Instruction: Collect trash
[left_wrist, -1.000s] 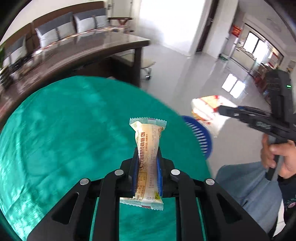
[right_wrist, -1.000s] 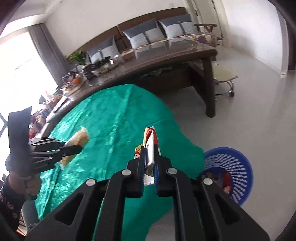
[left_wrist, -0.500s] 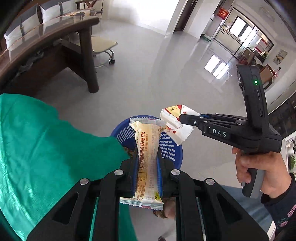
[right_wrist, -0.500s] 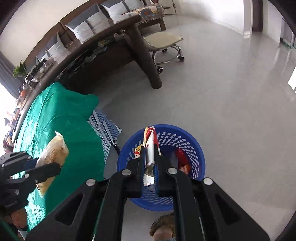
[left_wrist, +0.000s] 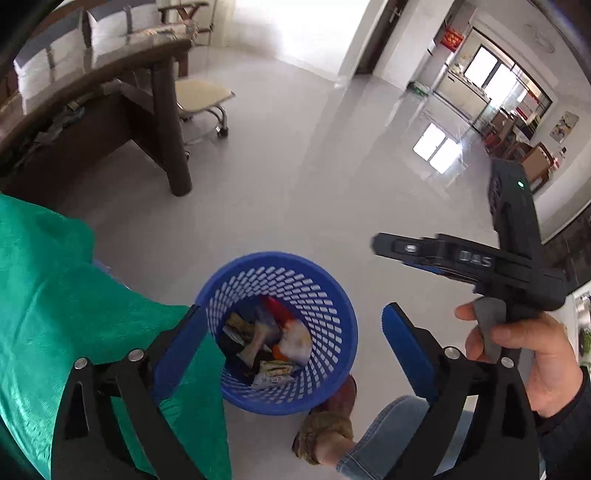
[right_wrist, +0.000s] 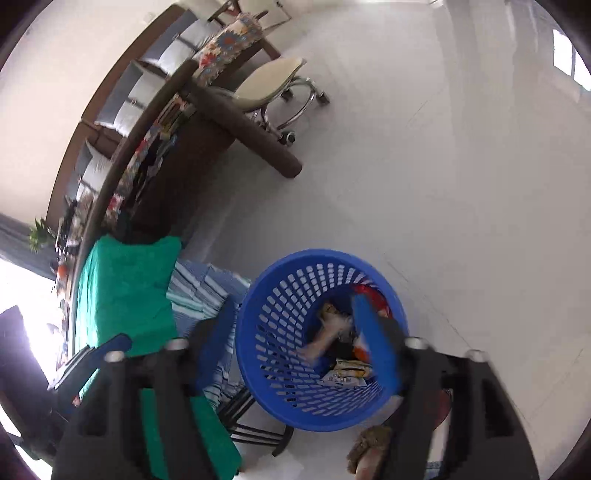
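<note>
Both grippers are up over the bin here. Closest to the lens in the left wrist view, the left gripper (left_wrist: 291, 321) has its blue-padded fingers (left_wrist: 177, 343) spread wide apart with nothing between them. Same deal in the right wrist view: the right gripper (right_wrist: 295, 332) is spread wide and empty, a bit motion-blurred, with its right finger overlapping the basket's opening.

Right below and between the fingers sits the blue basket (left_wrist: 343, 314), a round perforated plastic one standing upright on the pale tiled floor (left_wrist: 295, 166). The trash (left_wrist: 269, 343) is lying in the bottom of it, a jumble of crumpled wrappers: something white with orange-red, a yellowish printed packet, some darker bits. I can't pick out single items beyond that.

Just near of the basket there's a brownish shoe (left_wrist: 325, 424) and a jeans-clad leg (left_wrist: 384, 439). To the right in the left wrist view, the person's right hand (left_wrist: 532, 354) holds the handle of the other gripper, which hangs off to the right of the basket.

Left of the basket is the green tablecloth (left_wrist: 55, 314), its edge hanging down beside the rim; the right wrist view shows a striped cloth (right_wrist: 207, 291) under it.

Further back there's a dark wooden desk (left_wrist: 110, 110) with a thick round leg, a cream swivel stool (left_wrist: 201, 94) beside it, and grey cushions (left_wrist: 74, 48) along the far wall.
</note>
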